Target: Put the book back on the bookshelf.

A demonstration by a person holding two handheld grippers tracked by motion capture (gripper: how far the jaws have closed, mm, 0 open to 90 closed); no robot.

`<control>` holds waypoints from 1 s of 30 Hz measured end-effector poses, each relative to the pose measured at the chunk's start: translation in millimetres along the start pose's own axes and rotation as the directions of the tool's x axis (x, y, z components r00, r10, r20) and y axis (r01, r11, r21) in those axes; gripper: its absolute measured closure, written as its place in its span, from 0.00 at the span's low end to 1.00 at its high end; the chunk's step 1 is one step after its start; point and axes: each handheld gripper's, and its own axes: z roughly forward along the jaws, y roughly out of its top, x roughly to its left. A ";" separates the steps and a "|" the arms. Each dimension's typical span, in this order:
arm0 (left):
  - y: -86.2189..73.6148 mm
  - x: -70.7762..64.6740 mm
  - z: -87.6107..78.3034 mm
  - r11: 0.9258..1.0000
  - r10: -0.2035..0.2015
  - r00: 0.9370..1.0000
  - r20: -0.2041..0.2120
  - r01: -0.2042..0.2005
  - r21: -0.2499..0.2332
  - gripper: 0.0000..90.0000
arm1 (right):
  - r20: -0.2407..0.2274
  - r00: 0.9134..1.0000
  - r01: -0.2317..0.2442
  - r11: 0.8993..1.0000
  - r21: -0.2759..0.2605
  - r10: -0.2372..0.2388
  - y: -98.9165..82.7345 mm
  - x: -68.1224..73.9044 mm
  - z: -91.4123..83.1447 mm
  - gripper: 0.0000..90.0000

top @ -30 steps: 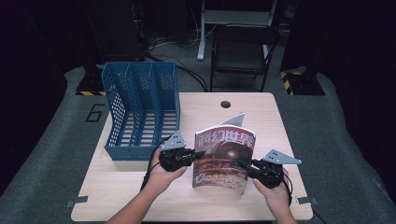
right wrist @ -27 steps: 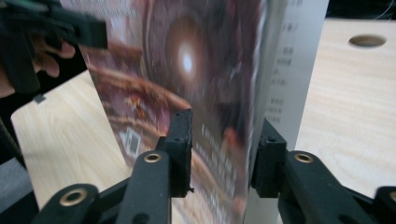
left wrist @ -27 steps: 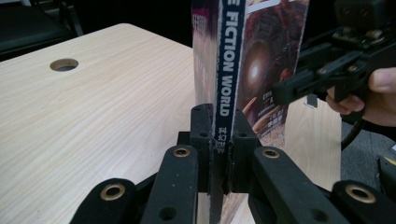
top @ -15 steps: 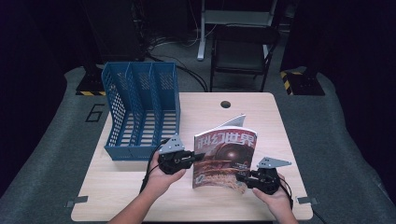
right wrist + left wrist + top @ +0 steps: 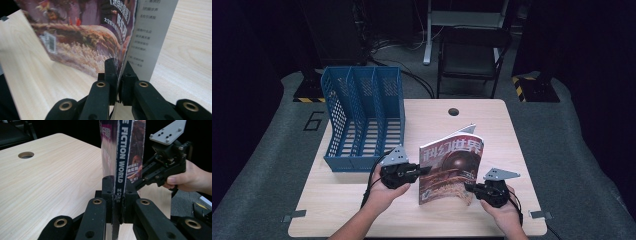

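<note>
A magazine (image 5: 451, 167) with a reddish cover stands upright on the wooden table (image 5: 492, 125), leaning slightly. My left gripper (image 5: 424, 171) is shut on its spine (image 5: 122, 152), low down, with the left gripper (image 5: 117, 186) jaws pressed to both sides. My right gripper (image 5: 469, 187) has just been closing its jaws and is now shut on the magazine's (image 5: 85, 32) loose edge near the bottom corner. In the right gripper view, that gripper (image 5: 119, 67) pinches the cover, with a white inner page fanned out beside it. The right gripper (image 5: 142, 181) also appears behind the magazine.
A blue mesh file rack (image 5: 362, 117) with three slots stands at the table's back left, close to my left hand. A round cable hole (image 5: 454, 111) lies at the back middle. A dark chair (image 5: 472, 50) stands beyond the table.
My right gripper has come down and in toward the magazine's lower right corner and shut on its edge. The left gripper and the magazine have stayed put.
</note>
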 end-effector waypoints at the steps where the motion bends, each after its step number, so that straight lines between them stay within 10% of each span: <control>1: 0.3 -1.2 -0.7 1.000 0.002 1.000 0.005 -0.002 0.000 0.93 | 0.012 1.000 0.004 1.000 -0.007 -0.004 0.3 0.2 0.9 0.96; 14: -0.3 -18.9 -11.3 0.996 0.078 0.997 0.026 -0.079 0.033 0.93 | 0.081 0.995 0.057 0.996 -0.062 -0.051 7.2 6.4 14.3 0.96; 30: -7.7 -21.1 -21.7 0.993 0.076 0.997 0.001 -0.076 0.095 0.92 | 0.062 0.995 0.088 0.994 -0.061 -0.084 6.0 9.8 21.2 0.93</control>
